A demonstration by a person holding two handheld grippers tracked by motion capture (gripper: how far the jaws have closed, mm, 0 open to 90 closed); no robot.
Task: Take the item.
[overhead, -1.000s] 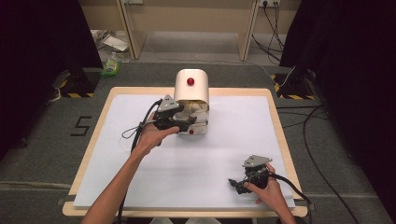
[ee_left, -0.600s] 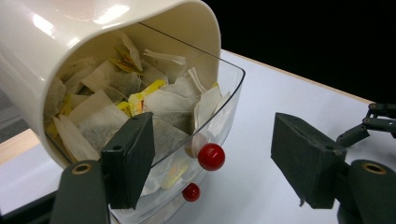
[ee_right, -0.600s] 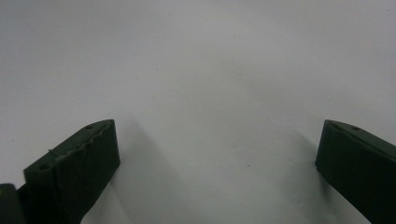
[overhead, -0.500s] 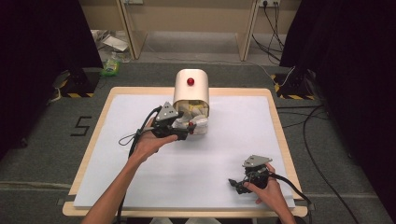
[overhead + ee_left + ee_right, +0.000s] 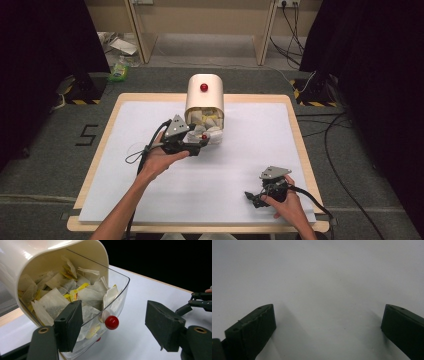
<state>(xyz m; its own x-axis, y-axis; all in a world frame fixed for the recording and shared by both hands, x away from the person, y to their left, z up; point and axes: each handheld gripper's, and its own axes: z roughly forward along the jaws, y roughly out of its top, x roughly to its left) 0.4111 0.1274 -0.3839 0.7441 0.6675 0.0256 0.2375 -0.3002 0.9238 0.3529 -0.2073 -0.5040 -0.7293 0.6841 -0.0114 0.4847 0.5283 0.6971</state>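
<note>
— Where is the tea bag dispenser [image 5: 204, 95]?

— It stands at the far middle of the table [image 5: 250, 165], on the white sheet. It is a cream housing with a rounded top and a red knob on its upper face. Its clear drawer [image 5: 117, 298] is tipped open toward the near side, and a second red knob [image 5: 111, 322] sits on the drawer's front.

— What is inside?

— A loose heap of tea bags [image 5: 62, 293], white paper sachets with yellow tags among them.

— And the left gripper [image 5: 192, 144]?

— It is just in front of the open drawer, on its near left side. In the left gripper view the jaws stand wide, with nothing between the pads. One pad overlaps the drawer's clear wall in that view, but I cannot tell if it touches. The red knob appears in the gap between the jaws, farther off.

— The right gripper [image 5: 257, 196]?

— At the near right of the table, well apart from the dispenser, low over the white sheet. In the right gripper view its jaws are also spread wide, with only bare sheet between them.
</note>
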